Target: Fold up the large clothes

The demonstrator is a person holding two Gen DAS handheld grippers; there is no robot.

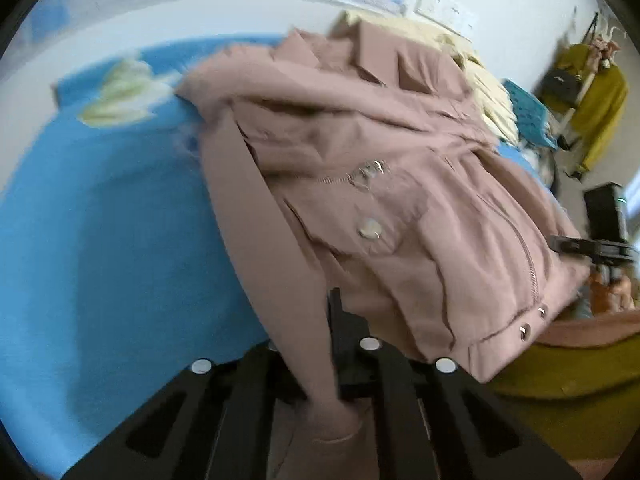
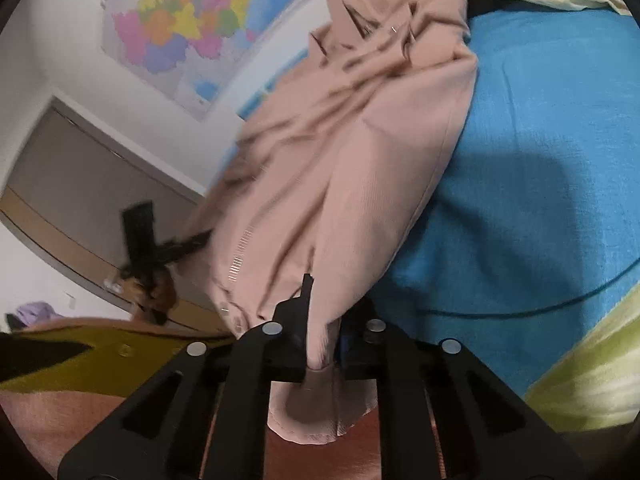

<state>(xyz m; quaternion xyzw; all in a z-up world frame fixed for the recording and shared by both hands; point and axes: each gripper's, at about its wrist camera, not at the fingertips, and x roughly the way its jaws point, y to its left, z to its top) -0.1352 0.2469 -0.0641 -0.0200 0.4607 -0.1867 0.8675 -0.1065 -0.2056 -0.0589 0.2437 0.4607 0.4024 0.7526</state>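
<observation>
While both grippers, left (image 1: 320, 364) and right (image 2: 324, 344), are clamping pink jacket (image 1: 380, 184) fabric, seemingly its cuffs, above the blue bed (image 1: 100, 240), the person is spreading it; next they're needing to lay it flat.

Two wrist fisheyes, both very close over a pink jacket on a blue bed cover.

Left wrist view: looks along its own left gripper (image 1: 320, 368) at bottom centre, tilted steeply down; pink jacket (image 1: 360, 184) fills the centre at close range, blue bed cover (image 1: 100, 240) at left, clothes rack (image 1: 592, 100) at upper right. Right wrist view: looks along the right gripper (image 2: 324, 344) at bottom centre, angled less steeply; jacket (image 2: 340, 152) fills the centre, bed cover (image 2: 540, 160) at right, wall map (image 2: 188, 12) at upper left. Shared: jacket and bed cover. Each view also catches the other gripper, at right edge (image 1: 592, 248) and at left of centre (image 2: 152, 248).
</observation>
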